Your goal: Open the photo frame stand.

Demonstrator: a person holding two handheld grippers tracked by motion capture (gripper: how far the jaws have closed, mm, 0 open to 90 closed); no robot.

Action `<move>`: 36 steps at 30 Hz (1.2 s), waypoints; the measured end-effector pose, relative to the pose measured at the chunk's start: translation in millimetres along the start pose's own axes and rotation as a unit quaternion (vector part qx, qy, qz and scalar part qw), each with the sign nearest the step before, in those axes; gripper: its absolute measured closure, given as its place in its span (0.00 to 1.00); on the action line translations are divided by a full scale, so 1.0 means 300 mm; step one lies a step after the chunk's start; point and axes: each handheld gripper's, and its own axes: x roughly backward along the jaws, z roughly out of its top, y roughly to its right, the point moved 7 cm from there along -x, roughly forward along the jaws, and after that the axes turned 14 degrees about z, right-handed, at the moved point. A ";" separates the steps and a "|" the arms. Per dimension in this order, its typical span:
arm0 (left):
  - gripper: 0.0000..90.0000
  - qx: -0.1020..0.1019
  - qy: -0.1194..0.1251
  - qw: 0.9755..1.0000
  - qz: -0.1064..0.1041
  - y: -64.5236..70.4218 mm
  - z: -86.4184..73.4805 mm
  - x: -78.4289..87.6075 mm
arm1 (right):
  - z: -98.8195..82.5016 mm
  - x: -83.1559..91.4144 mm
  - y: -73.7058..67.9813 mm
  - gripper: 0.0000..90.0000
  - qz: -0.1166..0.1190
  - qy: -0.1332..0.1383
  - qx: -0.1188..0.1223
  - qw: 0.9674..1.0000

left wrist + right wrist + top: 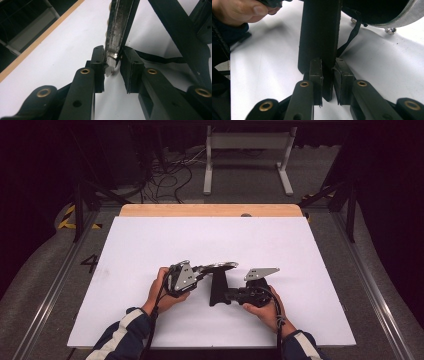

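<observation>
Right gripper (231,296): jaws clamp the black handle (319,37), steadying it.
Left gripper (204,268): jaws pinch the pan's metal rim (116,37), probably sharing the weight.
Pan (220,266): mid-table (150,240), nearer the front edge.

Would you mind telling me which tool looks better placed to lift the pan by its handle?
Probably the right tool: its jaws are closed on the black handle, near its end. The left tool is pinching only the pan's thin metal rim, so it seems fit mainly for steadying.
</observation>
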 end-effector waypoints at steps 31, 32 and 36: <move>0.69 0.073 -0.014 0.995 -0.066 0.002 -0.037 -0.028 | 0.080 0.101 -0.135 1.00 -0.129 0.083 0.094 0.984; 0.69 0.077 -0.016 0.995 -0.065 0.002 -0.037 -0.029 | 0.084 0.093 -0.143 1.00 -0.130 0.087 0.097 0.983; 0.67 0.113 -0.017 0.990 -0.077 -0.001 -0.027 -0.030 | 0.098 0.024 -0.187 1.00 -0.134 0.093 0.114 0.980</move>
